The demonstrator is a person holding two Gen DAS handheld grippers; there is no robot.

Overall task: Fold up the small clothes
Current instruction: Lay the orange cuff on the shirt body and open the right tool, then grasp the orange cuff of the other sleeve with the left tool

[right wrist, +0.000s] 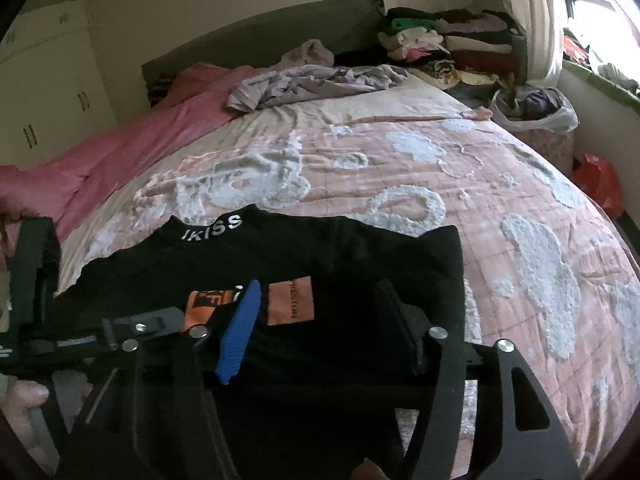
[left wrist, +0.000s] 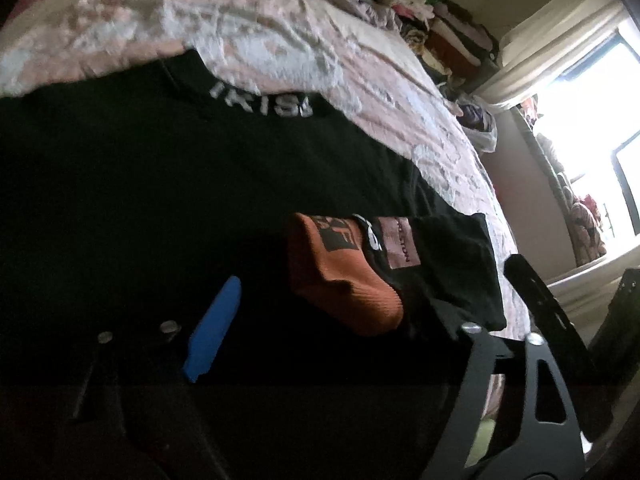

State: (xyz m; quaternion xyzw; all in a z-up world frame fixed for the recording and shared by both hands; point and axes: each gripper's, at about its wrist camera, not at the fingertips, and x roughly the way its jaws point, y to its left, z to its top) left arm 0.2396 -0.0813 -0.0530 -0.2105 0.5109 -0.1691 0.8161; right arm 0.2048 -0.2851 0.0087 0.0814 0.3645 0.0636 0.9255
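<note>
Ridged blue pad (right wrist: 240, 332) over smooth black shirt (right wrist: 320, 248), tufted bedspread (right wrist: 460, 184).

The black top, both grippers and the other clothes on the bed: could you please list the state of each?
Black top: flat on the bedspread, sleeve folded across the chest.
Right gripper: open over the top, gripping nothing.
Left gripper: open, nothing pinched.
Lilac garment: crumpled, unfolded.
Clothes pile: stacked by the headboard.

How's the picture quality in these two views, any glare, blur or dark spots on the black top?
Left wrist view: window blown out, black top nearly featureless shadow, bedspread smeared by motion blur. Right wrist view: evenly lit, sharper, collar lettering readable, fisheye bulges the bed, dark corners.
</note>
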